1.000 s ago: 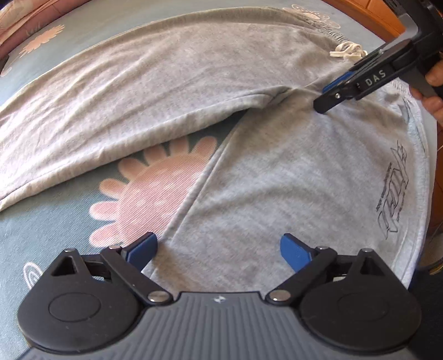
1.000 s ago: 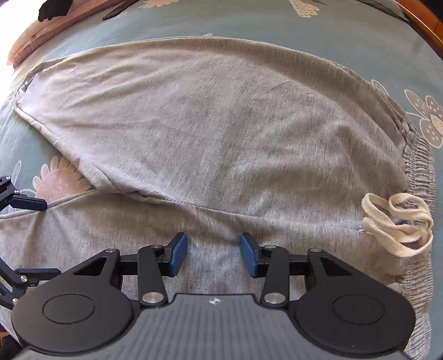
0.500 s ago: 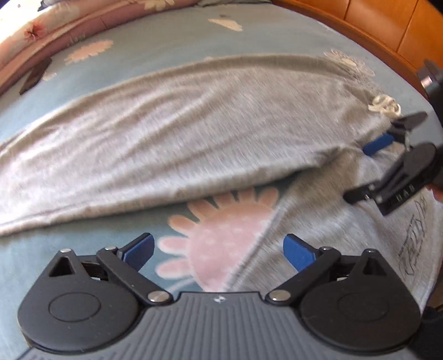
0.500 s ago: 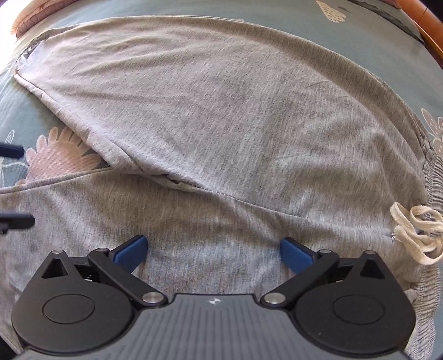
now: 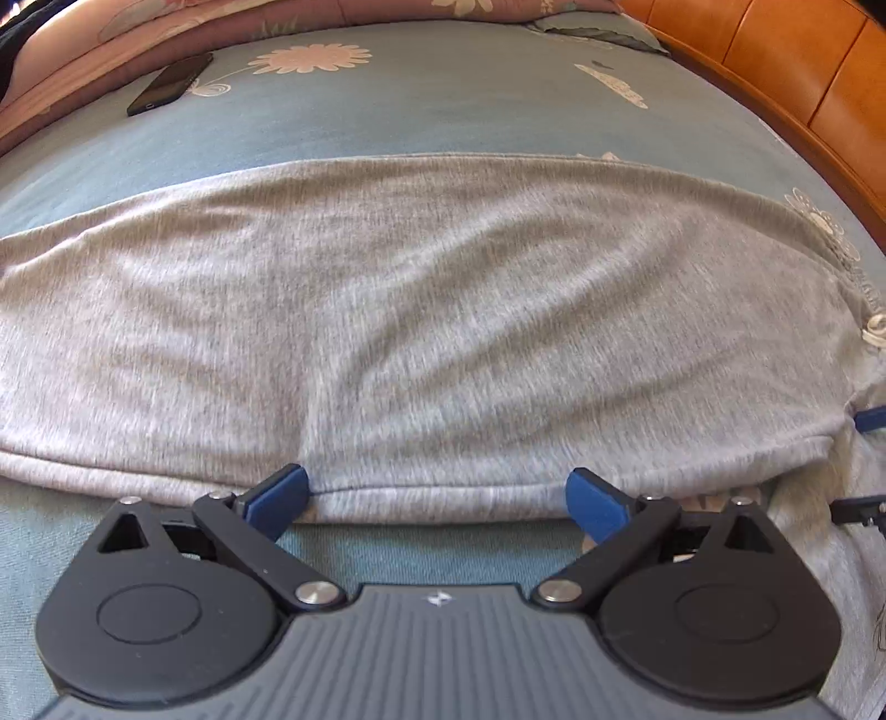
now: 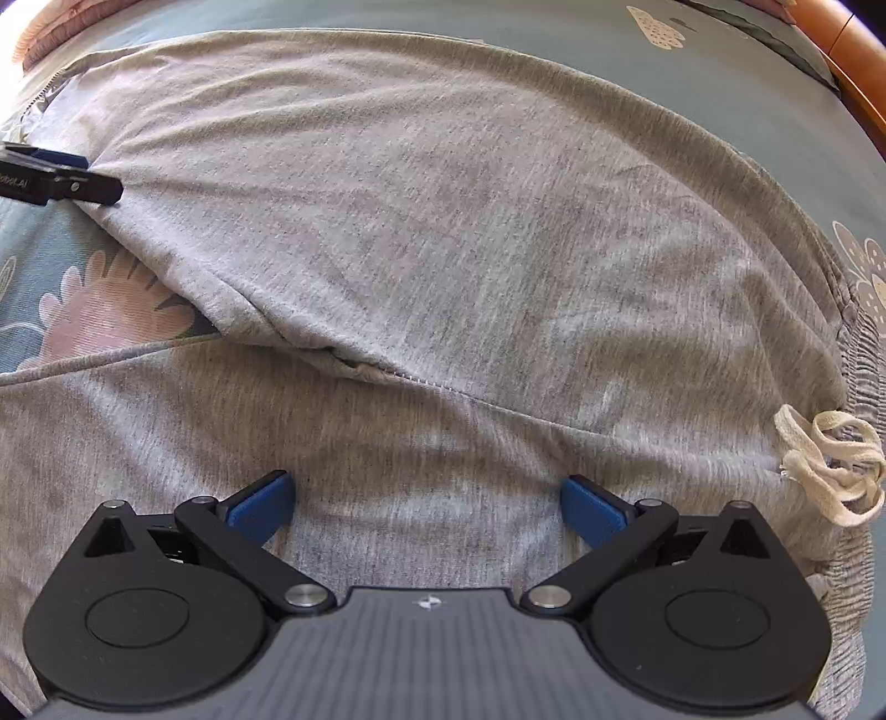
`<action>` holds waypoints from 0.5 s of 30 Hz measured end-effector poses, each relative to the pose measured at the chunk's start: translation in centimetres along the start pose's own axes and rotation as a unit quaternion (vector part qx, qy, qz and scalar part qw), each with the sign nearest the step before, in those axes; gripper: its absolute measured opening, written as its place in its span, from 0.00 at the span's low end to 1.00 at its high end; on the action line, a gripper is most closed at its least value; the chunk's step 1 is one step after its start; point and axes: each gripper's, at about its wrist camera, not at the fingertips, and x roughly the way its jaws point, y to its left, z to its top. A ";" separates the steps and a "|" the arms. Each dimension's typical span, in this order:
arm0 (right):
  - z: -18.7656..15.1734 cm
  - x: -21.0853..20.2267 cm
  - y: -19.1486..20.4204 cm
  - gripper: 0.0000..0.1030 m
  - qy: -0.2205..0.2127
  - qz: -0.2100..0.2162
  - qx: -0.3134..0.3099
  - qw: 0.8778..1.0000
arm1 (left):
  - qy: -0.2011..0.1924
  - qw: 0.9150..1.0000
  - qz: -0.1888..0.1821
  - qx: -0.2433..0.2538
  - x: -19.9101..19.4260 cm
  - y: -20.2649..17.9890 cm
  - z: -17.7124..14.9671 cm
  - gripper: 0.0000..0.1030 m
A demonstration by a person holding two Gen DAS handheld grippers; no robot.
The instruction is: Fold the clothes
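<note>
Grey sweatpants (image 5: 443, 332) lie spread on the bed, one leg stretching across the left wrist view. My left gripper (image 5: 437, 493) is open, its blue pads (image 5: 277, 493) straddling that leg's near edge without pinching it. In the right wrist view the sweatpants (image 6: 443, 221) fill the frame, the two legs meeting at a seam. My right gripper (image 6: 426, 498) stands wide open just above the fabric near the crotch, holding nothing. The white drawstring (image 6: 825, 471) lies knotted at the waistband to the right. One finger of the left gripper (image 6: 55, 177) shows at the left edge.
The bed sheet (image 5: 443, 99) is blue-green with pink flowers. A black phone (image 5: 169, 83) lies on it at the far left. A pink pillow (image 5: 166, 33) runs along the back and an orange wooden bed frame (image 5: 803, 72) borders the right side.
My left gripper has swept across from the near leg and the pink flower to the edge of the far leg. The right gripper's jaws have gone from half closed to wide open.
</note>
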 end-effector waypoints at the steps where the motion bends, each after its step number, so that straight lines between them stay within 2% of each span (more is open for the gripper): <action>1: 0.1 0.0 0.0 1.00 0.001 0.000 0.001 1.000 | 0.004 1.000 -0.007 0.006 -0.3 0.2 0.0 0.96; 3: 0.2 0.0 0.0 1.00 0.005 -0.001 0.002 1.000 | -0.017 1.000 0.007 0.007 -1.3 1.6 0.7 0.96; 6: 0.8 -0.1 0.0 1.00 0.021 -0.005 0.012 1.000 | -0.054 0.996 0.063 -0.010 -2.1 5.6 2.7 0.96; 9: 1.3 -1.3 -0.3 1.00 0.016 -0.013 0.046 0.999 | -0.087 0.986 0.131 -0.060 -2.4 12.1 4.0 0.96; 12: 2.1 -2.7 -0.2 1.00 0.001 -0.038 0.066 0.997 | -0.096 0.976 0.168 -0.102 -1.9 18.1 4.4 0.96; 15: 4.0 -3.4 0.6 1.00 -0.022 -0.055 0.060 0.996 | -0.064 0.975 0.171 -0.127 -0.7 22.7 3.9 0.96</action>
